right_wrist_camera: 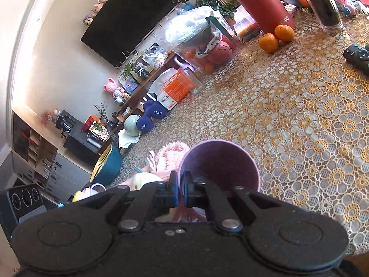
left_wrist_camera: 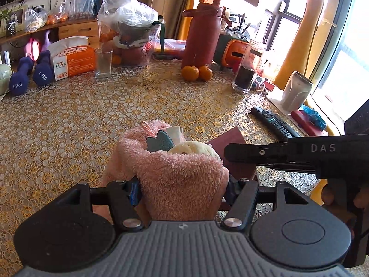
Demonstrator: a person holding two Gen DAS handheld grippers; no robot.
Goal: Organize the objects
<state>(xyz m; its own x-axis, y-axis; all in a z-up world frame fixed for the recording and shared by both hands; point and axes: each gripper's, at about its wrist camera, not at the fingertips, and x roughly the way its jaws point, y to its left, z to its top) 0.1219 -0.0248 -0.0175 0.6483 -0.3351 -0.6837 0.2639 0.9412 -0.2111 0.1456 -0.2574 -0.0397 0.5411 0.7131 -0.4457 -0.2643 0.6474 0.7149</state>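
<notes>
A person stands at a table (left_wrist_camera: 69,124) covered in a gold floral lace cloth, holding a two-finger gripper in each hand. The left gripper (left_wrist_camera: 182,191) is pinching a fluffy pink towel (left_wrist_camera: 180,170) between its pads; the towel is bunched and stands up straight ahead of the fingers, with a cream plush piece (left_wrist_camera: 193,149) and a small teal leaf shape (left_wrist_camera: 159,142) tucked in its top. The right gripper (right_wrist_camera: 181,192) has its jaws pressed nearly together on the near rim of a purple cup (right_wrist_camera: 219,164), one finger (right_wrist_camera: 188,190) inside the wall and the other outside. The cup lies tipped, its long axis running straight away from the right gripper and its open mouth facing back toward the camera. The towel bundle sits just beside the cup, to the left of the right gripper, so both hands are close together near the table's front edge. If the towel is meant to go into the cup, the left hand is the nearer one to feed it in. Further ahead stand two tangerines (left_wrist_camera: 196,72), a red flask (left_wrist_camera: 200,34) and a remote control (left_wrist_camera: 272,121).
</notes>
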